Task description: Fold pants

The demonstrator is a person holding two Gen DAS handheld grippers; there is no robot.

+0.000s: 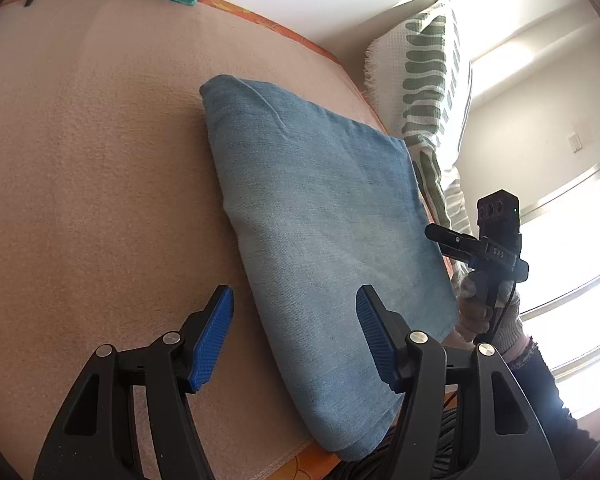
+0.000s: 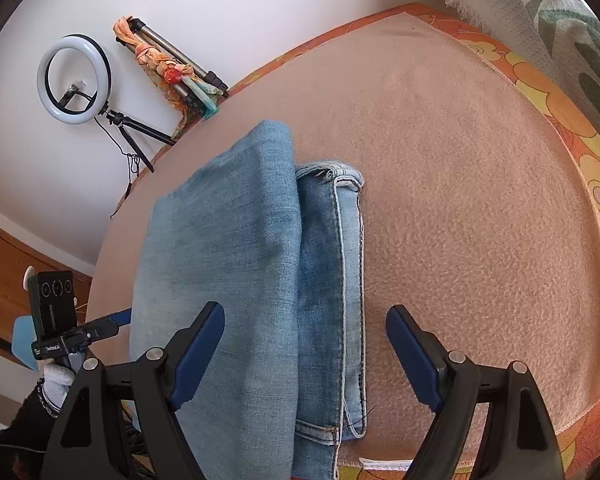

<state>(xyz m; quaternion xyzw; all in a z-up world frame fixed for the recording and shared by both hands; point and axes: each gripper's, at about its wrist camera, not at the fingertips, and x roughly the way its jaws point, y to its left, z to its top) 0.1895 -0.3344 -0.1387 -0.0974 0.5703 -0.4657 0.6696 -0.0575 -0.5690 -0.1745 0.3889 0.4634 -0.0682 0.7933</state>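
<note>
Denim pants (image 2: 236,264) near ring light (image 2: 74,79), tripod (image 2: 172,62)

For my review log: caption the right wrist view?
Open right gripper above folded jeans on pink blanket.

A table (image 2: 480,220) is seen covered by a pinkish-beige blanket (image 1: 80,160), under which an orange floral cloth (image 2: 540,92) shows at the edges. Folded blue jeans (image 2: 240,260) are laid directly on the blanket, near the front edge, one hemmed layer exposed beside the top fold.
</note>
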